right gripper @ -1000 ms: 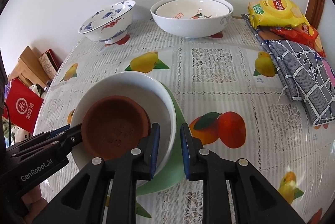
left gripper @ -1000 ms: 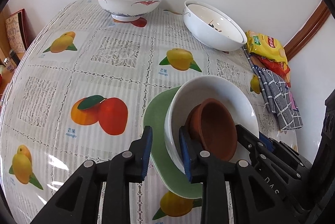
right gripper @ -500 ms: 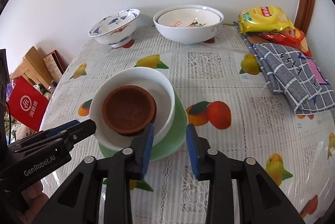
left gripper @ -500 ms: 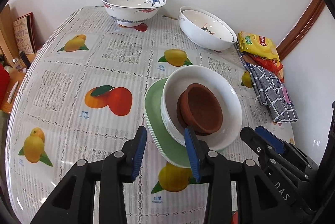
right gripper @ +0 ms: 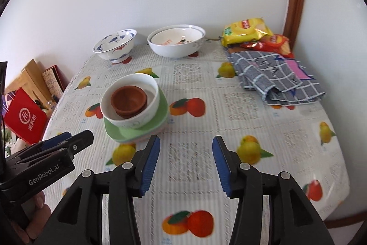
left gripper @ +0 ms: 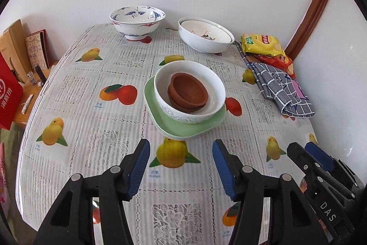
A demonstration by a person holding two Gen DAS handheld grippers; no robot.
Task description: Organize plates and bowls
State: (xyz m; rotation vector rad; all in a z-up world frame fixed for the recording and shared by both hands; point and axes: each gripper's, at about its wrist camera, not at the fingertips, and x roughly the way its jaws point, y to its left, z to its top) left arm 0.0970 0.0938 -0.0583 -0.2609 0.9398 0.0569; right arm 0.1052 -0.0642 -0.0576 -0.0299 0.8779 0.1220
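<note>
The left gripper (left gripper: 181, 167) hung with its blue-padded fingers (left gripper: 137, 167) spread wide and nothing between them, above the near part of the fruit-printed tablecloth (left gripper: 75, 89). The right gripper (right gripper: 185, 163) was likewise wide open and empty, level with it toward the table's right side. Neither touched any dish.

Just beyond the fingertips, around the middle of the tabletop, stood the stack: two brown terracotta bowls (left gripper: 188, 91) nested inside a white ceramic bowl (left gripper: 213, 84), which sat on pale green square plates (left gripper: 183, 128). From the right wrist view the white bowl appeared to lean a little toward the left edge, and a pinkish layer seemed to lie under the green ones, though this was too blurred to be sure.

Along the far edge, near the wall, a blue-and-white patterned porcelain bowl (left gripper: 137, 21) stood alone toward the far left corner. Just beside it to the right, a large white bowl (left gripper: 204, 43) held a second white bowl (left gripper: 204, 30) nested inside. Yellow and red snack bags (left gripper: 262, 45) and a folded grey checked cloth (left gripper: 282, 89) lay by the right edge.

The middle stack looked finished and released. What seemed left, if anything, was gathering the blue-and-white bowl with the white pair.
</note>
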